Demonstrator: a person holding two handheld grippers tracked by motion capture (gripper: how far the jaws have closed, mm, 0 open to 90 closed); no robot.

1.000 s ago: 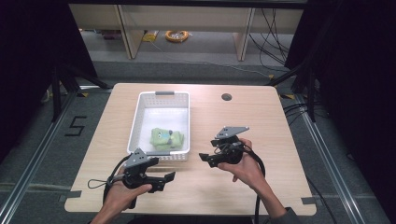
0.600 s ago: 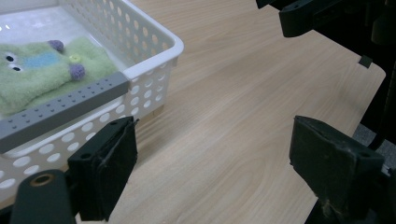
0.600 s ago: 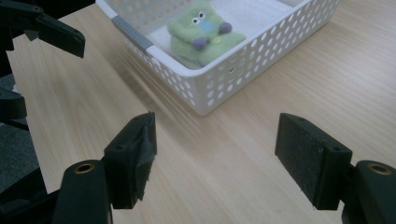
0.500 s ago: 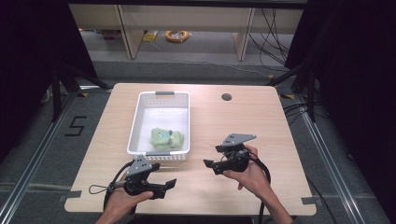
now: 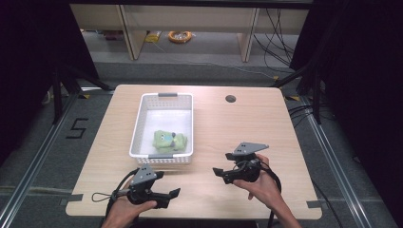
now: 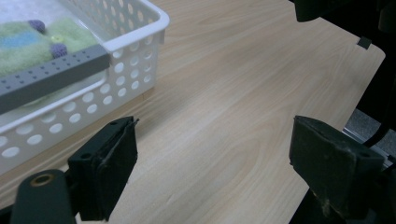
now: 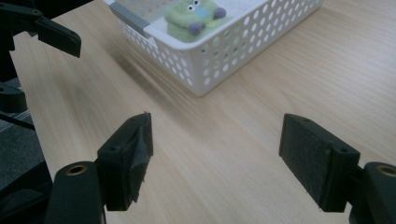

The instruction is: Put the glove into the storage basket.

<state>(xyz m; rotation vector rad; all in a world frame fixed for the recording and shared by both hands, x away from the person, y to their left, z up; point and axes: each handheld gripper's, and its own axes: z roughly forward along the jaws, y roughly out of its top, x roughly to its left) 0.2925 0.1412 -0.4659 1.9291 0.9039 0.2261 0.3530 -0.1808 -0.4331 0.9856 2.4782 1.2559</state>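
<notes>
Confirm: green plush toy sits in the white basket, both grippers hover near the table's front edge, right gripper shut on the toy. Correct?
Not quite. The right gripper is open with nothing between its jaws, as the right gripper view shows. The green plush toy does lie in the white basket, and the left gripper is near the front edge too.

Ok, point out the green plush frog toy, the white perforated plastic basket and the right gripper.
green plush frog toy (image 5: 169, 141), high view, middle of its body.
white perforated plastic basket (image 5: 138, 124), high view, left rim.
right gripper (image 5: 222, 164), high view, between its fingertips.
</notes>
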